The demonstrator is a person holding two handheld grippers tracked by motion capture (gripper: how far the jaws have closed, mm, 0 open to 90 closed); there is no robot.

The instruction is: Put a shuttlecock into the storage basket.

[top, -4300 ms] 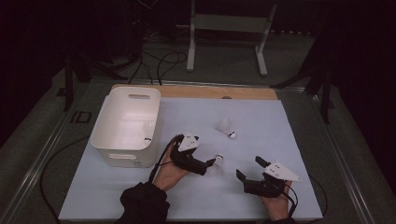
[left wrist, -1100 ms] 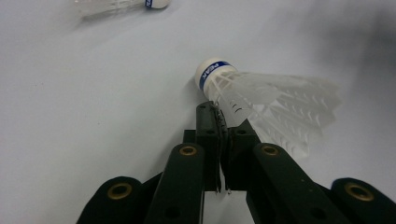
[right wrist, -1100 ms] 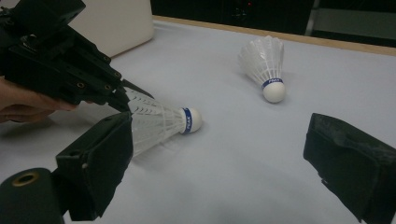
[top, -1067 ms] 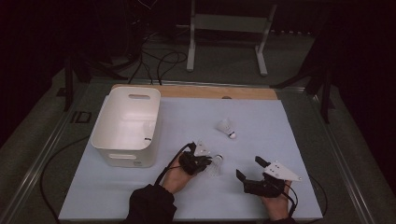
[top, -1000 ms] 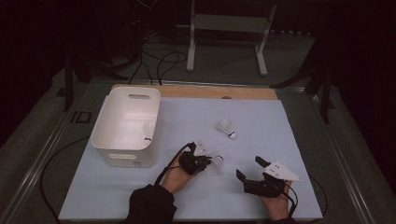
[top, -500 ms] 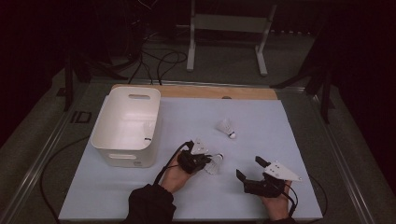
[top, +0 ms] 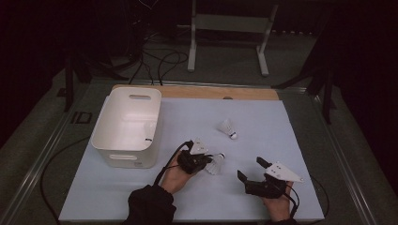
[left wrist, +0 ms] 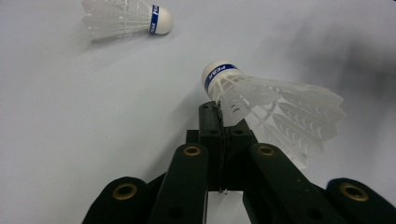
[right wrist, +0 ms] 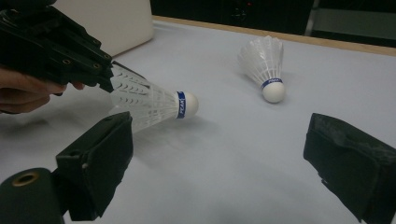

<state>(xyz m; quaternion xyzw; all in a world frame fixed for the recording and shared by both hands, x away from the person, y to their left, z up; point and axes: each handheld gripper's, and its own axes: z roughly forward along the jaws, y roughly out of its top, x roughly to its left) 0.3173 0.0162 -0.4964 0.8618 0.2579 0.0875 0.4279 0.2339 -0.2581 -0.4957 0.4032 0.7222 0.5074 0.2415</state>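
the left gripper (top: 202, 161) has its fingers (left wrist: 212, 122) pressed together on the feather skirt of a shuttlecock (left wrist: 261, 105), gripping it at the skirt's edge close behind the blue-banded cork. the shuttlecock sticks out past the fingertips, cork pointing away from the hand, just above the pale worktop (top: 281, 140). a second shuttlecock (top: 228, 128) lies on the worktop farther off, well apart from both grippers. the right gripper (top: 251, 170) rests near the worktop's near edge, its fingers (right wrist: 100, 163) spread wide with nothing between them. a white bin (top: 127, 125) stands at the left.
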